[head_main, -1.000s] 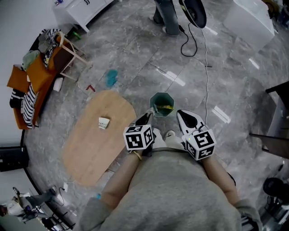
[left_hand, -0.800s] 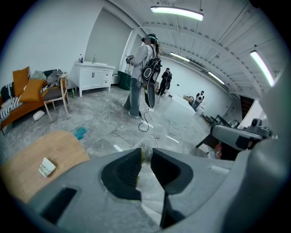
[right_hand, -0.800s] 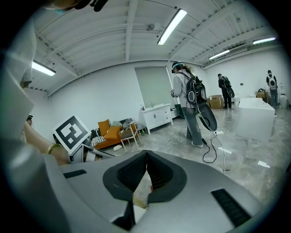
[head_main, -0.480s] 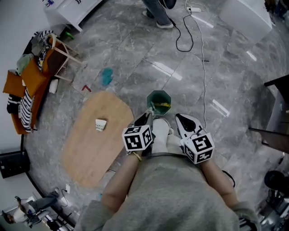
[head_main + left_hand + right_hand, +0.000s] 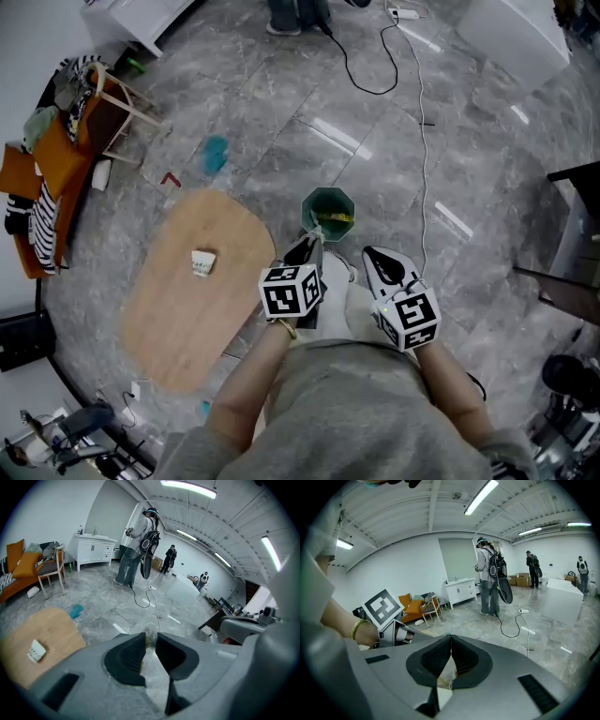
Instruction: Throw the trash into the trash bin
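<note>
The green trash bin (image 5: 329, 214) stands on the grey floor with yellow trash inside. My left gripper (image 5: 308, 242) hangs just at the bin's near-left rim. Its jaws stand slightly apart, pinching a scrap of clear crumpled plastic (image 5: 149, 633) at the tips. My right gripper (image 5: 373, 258) is to the right of the bin and nearer to me, with its tips (image 5: 450, 638) meeting. A pale bit with yellow print (image 5: 448, 673) shows in the gap behind those tips; I cannot tell whether it is held. A crumpled paper cup (image 5: 202, 262) lies on the oval wooden table (image 5: 178, 309).
A teal item (image 5: 215, 155) and a small red piece (image 5: 170, 178) lie on the floor beyond the table. A black cable (image 5: 417, 122) runs across the tiles. A chair and an orange sofa with clothes (image 5: 42, 159) stand at far left. A person (image 5: 138, 545) stands further off.
Both grippers have sunk a little beside the bin, keeping their spacing. The left tips now sit closer to the bin's rim. The person at the top has slid out of the head view.
</note>
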{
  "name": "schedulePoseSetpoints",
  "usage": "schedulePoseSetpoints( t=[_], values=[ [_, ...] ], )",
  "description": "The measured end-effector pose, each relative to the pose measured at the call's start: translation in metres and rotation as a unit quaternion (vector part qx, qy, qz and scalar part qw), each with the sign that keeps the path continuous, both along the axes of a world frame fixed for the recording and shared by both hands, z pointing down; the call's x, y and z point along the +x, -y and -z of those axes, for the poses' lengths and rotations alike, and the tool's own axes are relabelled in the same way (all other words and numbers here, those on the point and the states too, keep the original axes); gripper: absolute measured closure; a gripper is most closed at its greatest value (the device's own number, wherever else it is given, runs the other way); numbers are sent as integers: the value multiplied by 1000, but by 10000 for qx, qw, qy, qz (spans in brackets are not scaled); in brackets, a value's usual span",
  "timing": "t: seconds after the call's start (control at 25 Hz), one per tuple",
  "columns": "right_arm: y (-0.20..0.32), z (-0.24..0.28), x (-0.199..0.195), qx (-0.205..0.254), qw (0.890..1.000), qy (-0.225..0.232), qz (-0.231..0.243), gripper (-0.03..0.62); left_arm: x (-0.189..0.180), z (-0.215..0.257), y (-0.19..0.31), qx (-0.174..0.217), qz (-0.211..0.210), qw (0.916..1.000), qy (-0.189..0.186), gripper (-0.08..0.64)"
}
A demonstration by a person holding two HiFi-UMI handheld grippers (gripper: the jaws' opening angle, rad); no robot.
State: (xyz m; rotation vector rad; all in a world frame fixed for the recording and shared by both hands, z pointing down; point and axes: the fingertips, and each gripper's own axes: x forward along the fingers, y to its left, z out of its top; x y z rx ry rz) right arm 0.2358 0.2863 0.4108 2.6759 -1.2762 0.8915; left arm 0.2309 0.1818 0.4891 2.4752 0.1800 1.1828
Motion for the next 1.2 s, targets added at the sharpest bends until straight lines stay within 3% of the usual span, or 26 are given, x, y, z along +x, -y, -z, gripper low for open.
schedulePoseSetpoints(
  t=[0.68,1.2],
  values=[
    [24,-67,10,-177,9992,353,27,583,15,-71,2,-286,-45,9991,320,488],
    [15,-120,30,-160,9969,688,-352,583,37,-133,3,-342,5,9979,542,488]
  ],
)
